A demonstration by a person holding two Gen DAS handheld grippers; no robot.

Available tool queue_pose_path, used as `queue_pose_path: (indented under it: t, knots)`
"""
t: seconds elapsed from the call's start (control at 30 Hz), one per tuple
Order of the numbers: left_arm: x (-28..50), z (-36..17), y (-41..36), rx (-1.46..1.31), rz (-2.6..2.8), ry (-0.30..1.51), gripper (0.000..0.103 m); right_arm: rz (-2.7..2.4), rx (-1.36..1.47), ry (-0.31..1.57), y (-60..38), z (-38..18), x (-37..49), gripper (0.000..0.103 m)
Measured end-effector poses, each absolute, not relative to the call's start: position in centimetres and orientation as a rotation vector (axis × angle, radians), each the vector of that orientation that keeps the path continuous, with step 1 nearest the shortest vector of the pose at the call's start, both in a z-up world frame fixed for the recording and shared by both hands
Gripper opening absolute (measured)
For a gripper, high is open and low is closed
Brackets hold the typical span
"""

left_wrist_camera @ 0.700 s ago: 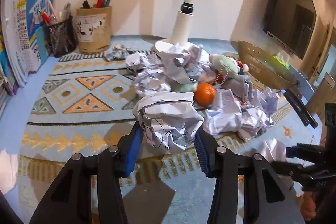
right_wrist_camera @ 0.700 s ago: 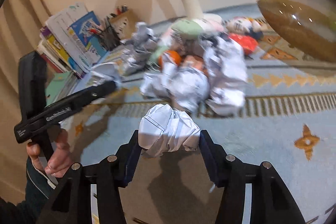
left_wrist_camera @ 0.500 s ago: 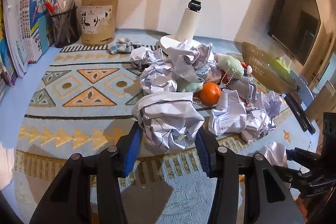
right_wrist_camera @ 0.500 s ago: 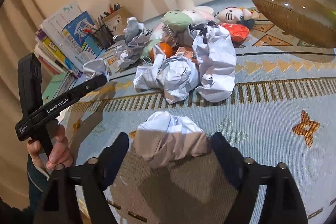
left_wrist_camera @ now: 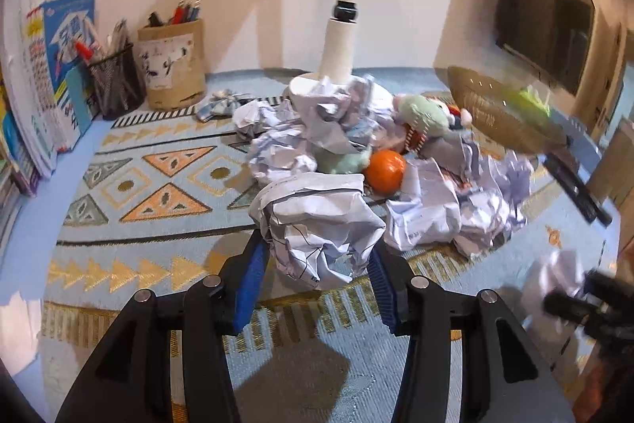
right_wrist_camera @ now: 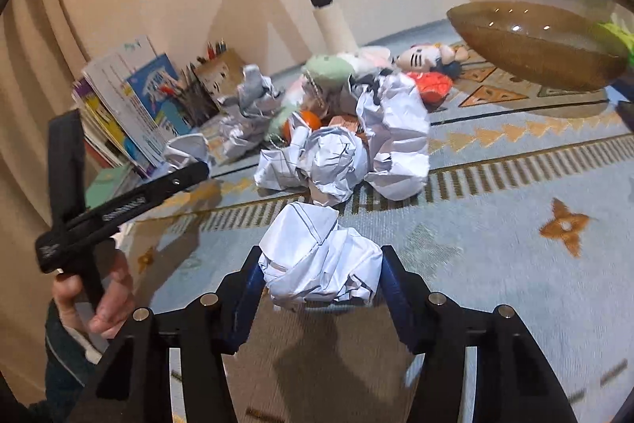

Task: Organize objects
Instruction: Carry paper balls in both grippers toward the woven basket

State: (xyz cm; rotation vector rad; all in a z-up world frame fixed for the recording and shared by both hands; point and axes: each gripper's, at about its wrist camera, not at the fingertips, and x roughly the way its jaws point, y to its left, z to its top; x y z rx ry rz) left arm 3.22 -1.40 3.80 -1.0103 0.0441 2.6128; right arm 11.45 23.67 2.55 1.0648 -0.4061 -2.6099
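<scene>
My left gripper (left_wrist_camera: pixel 317 264) is shut on a crumpled paper ball (left_wrist_camera: pixel 317 224), held above the patterned mat. My right gripper (right_wrist_camera: pixel 319 272) is shut on another crumpled paper ball (right_wrist_camera: pixel 317 256), also held above the mat. A pile of crumpled paper (left_wrist_camera: pixel 436 209) lies in the middle of the mat, mixed with an orange (left_wrist_camera: pixel 384 165), a green plush toy (left_wrist_camera: pixel 422 113) and a white cat plush (right_wrist_camera: pixel 424 56). The left gripper (right_wrist_camera: pixel 190 169) and the hand that holds it show at the left of the right wrist view. The right gripper (left_wrist_camera: pixel 586 300) shows blurred at the lower right of the left wrist view.
A brown woven bowl (right_wrist_camera: pixel 543 46) stands at the right with something green in it. A white lamp post (left_wrist_camera: pixel 340 38) rises behind the pile. Two pen holders (left_wrist_camera: pixel 170 62) and upright books (left_wrist_camera: pixel 47 74) stand at the back left. A dark screen (left_wrist_camera: pixel 550 14) hangs on the right wall.
The right gripper opened around its paper ball half a second ago and has shut on it again. The left gripper still holds its ball and has drifted a little nearer the pile.
</scene>
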Motion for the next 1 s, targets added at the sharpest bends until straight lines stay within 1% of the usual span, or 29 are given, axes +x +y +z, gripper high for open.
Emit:
queue_pose_path:
  t: [0.1, 0.27, 0.37, 0.43, 0.5, 0.63, 0.77, 0.87, 0.97, 1.0]
  knots:
    - [3.4, 3.8, -1.0, -1.004, 2.618, 0.082, 0.046, -2.697, 1.074, -0.372, 24.5, 3.1, 12.4, 0.056]
    - [3.2, 3.7, -1.4, -1.029, 2.618, 0.048, 0.046, -2.8, 1.104, -0.429, 27.3, 3.4, 13.7, 0.056]
    - [3.5, 4.0, -0.6, -1.027, 2.605, 0.092, 0.046, -2.863, 1.08, -0.421, 29.0, 3.7, 14.3, 0.056]
    - [4.0, 4.8, 0.3, -1.031, 2.585, 0.091, 0.046, -2.888, 1.08, -0.437, 30.1, 3.9, 14.7, 0.056]
    - [4.9, 6.9, 1.6, -0.972, 2.565, 0.089, 0.046, -2.896, 1.067, -0.467, 31.2, 4.4, 14.9, 0.056]
    - [4.9, 12.0, 7.2, -0.883, 2.53, 0.171, 0.046, -2.98, 0.981, -0.417, 33.0, 7.3, 14.9, 0.056]
    - [2.2, 14.9, 13.4, -0.913, 2.447, 0.178, 0.046, -3.047, 0.883, -0.409, 35.8, 10.3, 13.6, 0.056]
    - [-0.6, 15.6, 18.4, -0.934, 2.384, 0.17, 0.046, -3.096, 0.859, -0.478, 39.7, 12.5, 11.1, 0.057]
    - [-3.1, 15.0, 22.6, -0.956, 2.362, 0.187, 0.046, -3.203, 0.889, -0.53, 42.8, 13.6, 8.8, 0.057]
    - [-4.1, 14.6, 24.0, -0.963, 2.349, 0.193, 0.049, -3.204, 0.889, -0.551, 43.9, 13.8, 7.8, 0.057]
